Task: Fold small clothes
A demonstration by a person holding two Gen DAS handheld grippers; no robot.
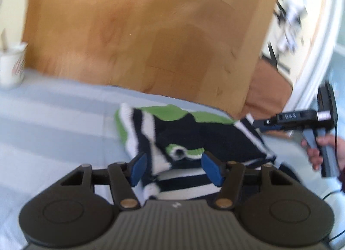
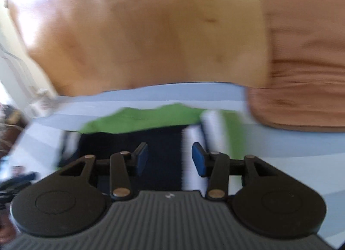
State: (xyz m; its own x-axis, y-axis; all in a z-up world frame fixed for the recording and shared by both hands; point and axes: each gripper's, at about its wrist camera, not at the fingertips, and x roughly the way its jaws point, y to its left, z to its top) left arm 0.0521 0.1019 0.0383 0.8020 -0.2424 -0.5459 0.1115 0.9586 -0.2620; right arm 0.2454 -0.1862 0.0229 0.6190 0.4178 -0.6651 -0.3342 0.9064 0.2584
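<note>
A small piece of clothing (image 1: pixel 194 135) lies bunched up on a light blue striped cloth (image 1: pixel 54 120) in the middle of the left wrist view. It is dark navy with white stripes and green edges. The left tongs (image 1: pixel 174 169) sit low in the middle of that view, just in front of the clothing, with the two blue pads (image 1: pixel 139 169) held wide apart and nothing squeezed between them. The white and navy striped part of the clothing shows in the gap, but the pads do not pinch it. At the right edge of the same view the right tongs (image 1: pixel 293 120) show from the side, held by a hand (image 1: pixel 323 148), with the tip close to the right end of the clothing. In the right wrist view the picture is very blurry. There the right tongs (image 2: pixel 170 159) are also spread open, low in the middle, and the clothing (image 2: pixel 151 137) lies right ahead with its green part at the top. Behind the blue cloth is a wooden table (image 1: pixel 140 34) filling the top of both views. A white cup (image 1: pixel 10 64) stands at the left edge of the left wrist view. A brown cushion (image 2: pixel 301 66) shows at the right of the right wrist view.
</note>
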